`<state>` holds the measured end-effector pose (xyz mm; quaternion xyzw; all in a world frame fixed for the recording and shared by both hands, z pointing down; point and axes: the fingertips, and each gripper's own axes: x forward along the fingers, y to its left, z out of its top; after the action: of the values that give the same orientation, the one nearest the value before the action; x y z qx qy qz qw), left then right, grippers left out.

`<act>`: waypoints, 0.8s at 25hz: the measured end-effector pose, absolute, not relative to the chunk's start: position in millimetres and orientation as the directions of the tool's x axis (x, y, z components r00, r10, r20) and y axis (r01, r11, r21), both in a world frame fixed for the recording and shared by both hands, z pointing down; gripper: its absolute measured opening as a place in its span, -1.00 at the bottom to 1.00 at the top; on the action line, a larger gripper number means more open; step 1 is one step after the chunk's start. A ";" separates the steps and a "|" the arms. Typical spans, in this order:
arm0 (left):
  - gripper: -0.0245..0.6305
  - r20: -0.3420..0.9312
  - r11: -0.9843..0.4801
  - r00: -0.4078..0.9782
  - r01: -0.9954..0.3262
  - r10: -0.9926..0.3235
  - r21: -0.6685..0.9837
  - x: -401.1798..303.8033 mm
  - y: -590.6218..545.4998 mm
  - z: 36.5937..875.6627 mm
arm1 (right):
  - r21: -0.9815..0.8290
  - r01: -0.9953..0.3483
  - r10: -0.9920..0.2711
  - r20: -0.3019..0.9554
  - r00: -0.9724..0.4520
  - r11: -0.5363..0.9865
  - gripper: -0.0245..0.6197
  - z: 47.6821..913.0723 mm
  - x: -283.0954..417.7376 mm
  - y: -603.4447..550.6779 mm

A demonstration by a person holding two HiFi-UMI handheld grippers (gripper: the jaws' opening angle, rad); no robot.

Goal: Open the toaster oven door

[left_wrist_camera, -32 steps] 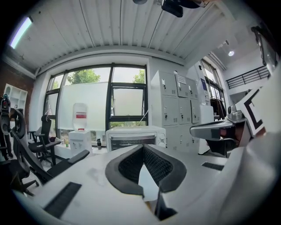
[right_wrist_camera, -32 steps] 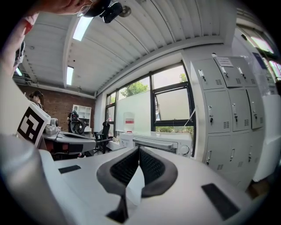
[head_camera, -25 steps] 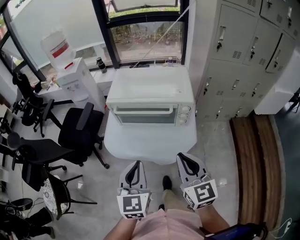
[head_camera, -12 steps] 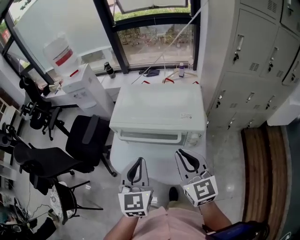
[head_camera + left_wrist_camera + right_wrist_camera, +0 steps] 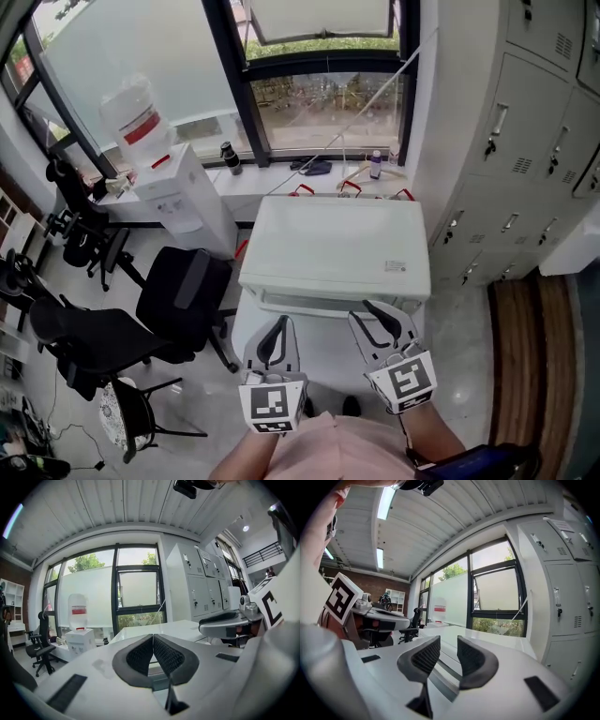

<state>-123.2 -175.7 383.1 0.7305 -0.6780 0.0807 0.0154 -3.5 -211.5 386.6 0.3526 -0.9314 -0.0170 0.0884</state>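
Lockers (image 5: 525, 122) fill the space to the right of the right gripper (image 5: 375, 311), standing just beside the right edge of the toaster oven (image 5: 333, 248). A tall window (image 5: 319, 98) crosses the far side, well ahead of both grippers.

The toaster oven is a white box straight ahead of the two grippers, and its flat top spans more than the gap between them. From above, its door side shows only as a thin strip under the near edge, so the door's own state is hard to read. The oven sits on a white table (image 5: 319, 342), with a band of bare tabletop between its front edge and the grippers. The table's rounded near edge falls just below them.

To the left of the left gripper (image 5: 276, 326) there is open floor, then a black office chair (image 5: 183, 286) near the table's left edge. A water dispenser (image 5: 183, 192) stands further ahead on that side.

The left gripper's ribbed pads meet at their tips with nothing between them. The right gripper's jaws stand a little apart (only the oven's pale top shows through the gap). Neither gripper touches the oven.
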 end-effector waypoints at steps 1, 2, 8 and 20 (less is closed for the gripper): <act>-0.88 0.132 -0.083 0.071 -0.993 -0.989 -0.088 -128.1 -179.4 380.4 | 0.104 -0.648 -0.655 0.165 -0.737 0.755 -0.56 388.4 -8.3 -212.7; -0.88 0.125 -0.085 0.074 -0.993 -0.989 -0.088 -133.4 -183.0 377.8 | 0.113 -0.640 -0.649 0.180 -0.739 0.760 -0.54 391.7 -12.8 -213.3; -0.88 0.130 -0.103 0.093 -0.992 -0.987 -0.067 -154.1 -197.8 382.4 | 0.125 -0.576 -0.584 0.305 -0.752 0.808 -0.38 427.3 -33.9 -213.9; -0.88 0.167 -0.142 0.133 -0.989 -0.977 -0.040 -168.0 -209.6 399.2 | 0.356 -0.507 -0.619 0.493 -0.611 0.785 -0.43 466.5 -41.8 -216.3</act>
<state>-168.0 -209.6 399.2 0.7517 -0.6538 0.0765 0.0400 -41.8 -216.3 466.5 0.3153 -0.8930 -0.0906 0.3081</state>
